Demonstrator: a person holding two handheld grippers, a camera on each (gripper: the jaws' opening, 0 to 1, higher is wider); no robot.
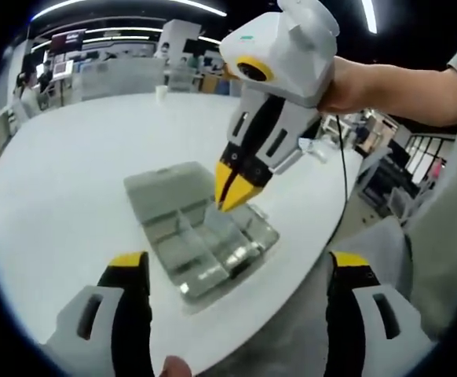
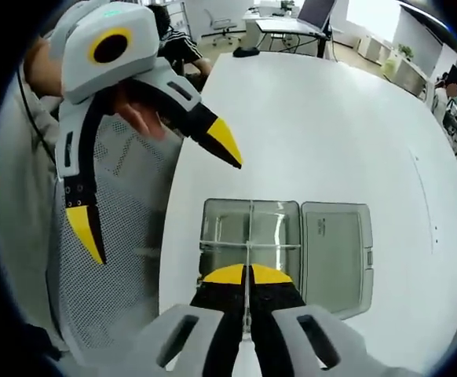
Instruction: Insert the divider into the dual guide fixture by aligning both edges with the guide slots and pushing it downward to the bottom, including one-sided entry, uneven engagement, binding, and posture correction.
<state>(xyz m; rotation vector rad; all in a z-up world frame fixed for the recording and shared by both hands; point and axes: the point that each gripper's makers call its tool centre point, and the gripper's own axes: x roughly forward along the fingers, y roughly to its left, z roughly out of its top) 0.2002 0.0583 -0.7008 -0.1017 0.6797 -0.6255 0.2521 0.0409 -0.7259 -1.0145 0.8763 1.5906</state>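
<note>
The right tongs (image 2: 247, 276) are pinched together on the thin clear divider (image 2: 249, 236), which stands upright in the clear plastic box (image 2: 250, 236) — the guide fixture — running across its tray from the tongs' tips toward the far wall. In the left gripper view the same right tongs (image 1: 235, 191) come down from above, yellow tips together, right over the middle of the box (image 1: 201, 236); a person's hand (image 1: 354, 86) holds their white body.

The left tongs (image 1: 236, 271) are spread wide, one yellow-tipped jaw on either side of the box's near end, touching nothing. In the right gripper view the left tongs (image 2: 162, 192) hang off to the left of the box, beyond the desk's edge, jaws well apart, with a hand (image 2: 138, 114) behind them.

The box's hinged lid (image 2: 337, 255) lies flat open beside the tray, on the side away from the left tongs. The box sits near the edge of the round white desk (image 2: 323, 126) — bare surface around it. Well beyond the box, across the room, stand other desks and chairs (image 2: 291, 23).
</note>
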